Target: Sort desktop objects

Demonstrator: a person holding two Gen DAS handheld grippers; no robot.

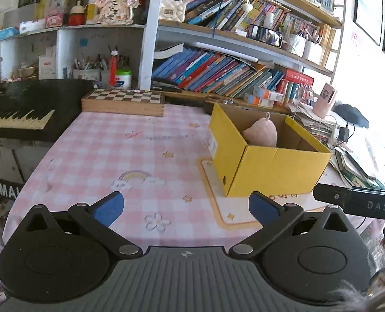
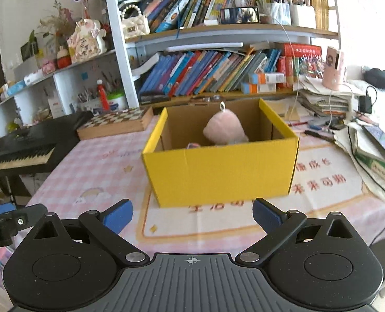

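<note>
A yellow cardboard box [image 1: 270, 166] stands open on the pink checked tablecloth [image 1: 109, 156]; it also shows in the right wrist view [image 2: 218, 171]. A pink plush toy [image 1: 261, 132] lies inside it, seen too in the right wrist view [image 2: 225, 128]. My left gripper [image 1: 186, 208] is open and empty, low over the cloth, left of and in front of the box. My right gripper [image 2: 192, 215] is open and empty, just in front of the box's front wall. Part of the right gripper's body [image 1: 356, 202] shows at the right of the left wrist view.
A wooden chessboard box [image 1: 123, 101] lies at the table's back edge. A black keyboard [image 1: 18, 114] stands to the left. Bookshelves [image 2: 218, 70] rise behind. Stacked papers, a cable and a charger [image 2: 365, 104] crowd the right side. A printed mat [image 2: 322, 182] lies under the box.
</note>
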